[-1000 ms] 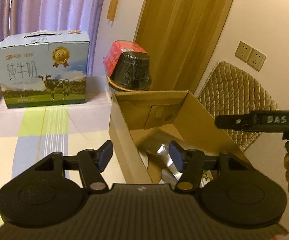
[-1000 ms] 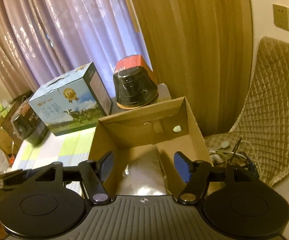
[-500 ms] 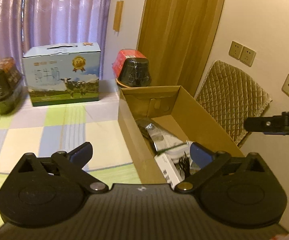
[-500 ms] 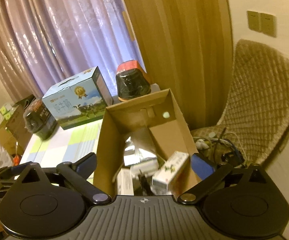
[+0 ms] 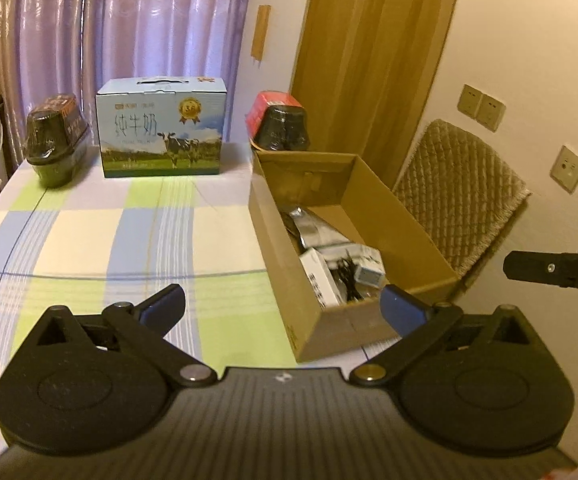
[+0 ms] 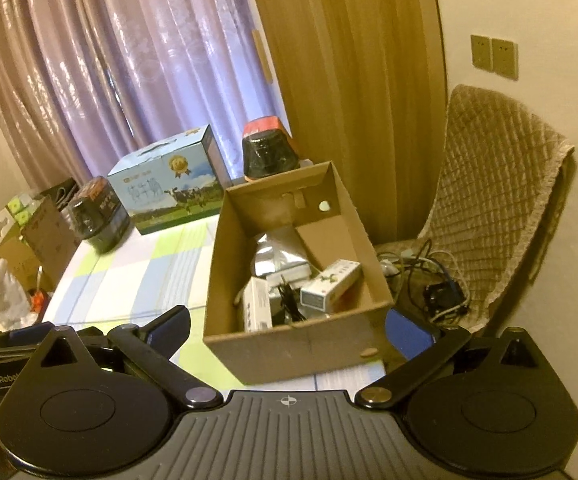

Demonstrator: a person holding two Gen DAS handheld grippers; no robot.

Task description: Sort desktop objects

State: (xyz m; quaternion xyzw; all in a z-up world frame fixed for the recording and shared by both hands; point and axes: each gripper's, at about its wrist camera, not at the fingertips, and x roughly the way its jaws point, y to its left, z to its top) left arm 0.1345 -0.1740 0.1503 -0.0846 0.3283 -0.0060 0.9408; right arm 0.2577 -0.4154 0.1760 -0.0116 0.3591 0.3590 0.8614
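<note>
A: How do the two grippers stand?

B: The left gripper (image 5: 283,304) has its fingers (image 5: 165,303) spread wide with nothing between them. The right gripper (image 6: 287,326) is the same: fingers (image 6: 171,322) far apart, empty.

A: And the things being sorted?

B: They lie in the cardboard box (image 5: 405,216). In the left view it sits on the bench (image 5: 89,240) just ahead of the right-hand finger, its near corner roughly between the two fingers. In the right view the box (image 6: 289,354) fills the gap between the fingers, just ahead of them.

A: What is inside?

B: A silver foil bag (image 6: 279,256) toward the far end. Nearer the fingers, a white carton (image 6: 331,284) lying tilted, another white packet (image 6: 258,310) against the left wall, and a tangle of black cable (image 6: 289,300) between them.

A: Anything else on the bench?

B: Well beyond the left finger, a blue milk case (image 5: 161,136) with a cow on it, and a dark wrapped bowl (image 5: 55,140) left of that. A second dark bowl with a red lid (image 5: 279,128) stands just behind the box's far end.

A: Off the bench?

B: A chair with a quilted cover (image 6: 501,196) beyond the right finger, cables (image 6: 437,280) piled on its seat.
</note>
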